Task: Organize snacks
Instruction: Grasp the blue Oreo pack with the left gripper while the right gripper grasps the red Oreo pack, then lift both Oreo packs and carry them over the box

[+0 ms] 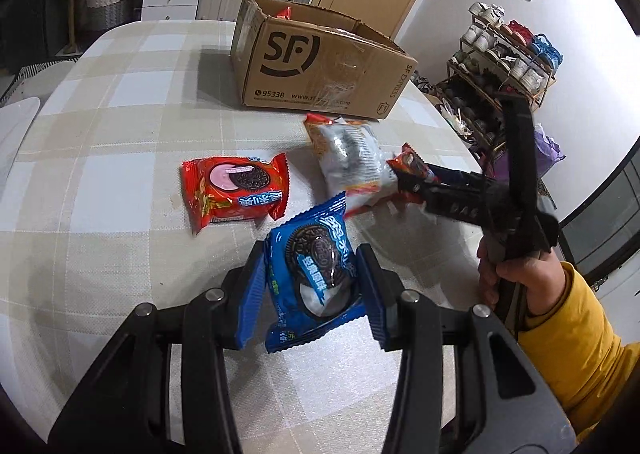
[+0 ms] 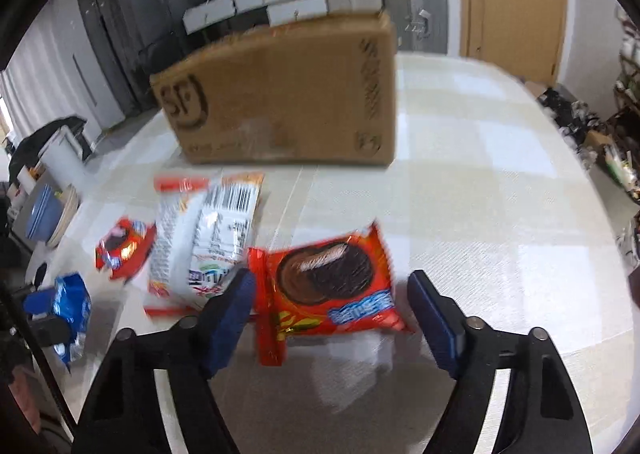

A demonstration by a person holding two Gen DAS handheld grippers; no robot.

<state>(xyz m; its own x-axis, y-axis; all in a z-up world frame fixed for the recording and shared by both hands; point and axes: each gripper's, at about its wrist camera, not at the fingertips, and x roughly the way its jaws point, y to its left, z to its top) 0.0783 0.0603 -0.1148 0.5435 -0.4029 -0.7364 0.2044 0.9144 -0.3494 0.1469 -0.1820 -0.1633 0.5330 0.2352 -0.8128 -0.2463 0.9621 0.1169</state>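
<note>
Left wrist view: a red cookie packet lies flat on the checked-cloth bench, left of a white crinkled snack bag. Behind them stands a brown cardboard box. The left claw is clenched on a blue cookie packet. Right wrist view: the right claw straddles another red cookie packet, pads not pressing it.
</note>
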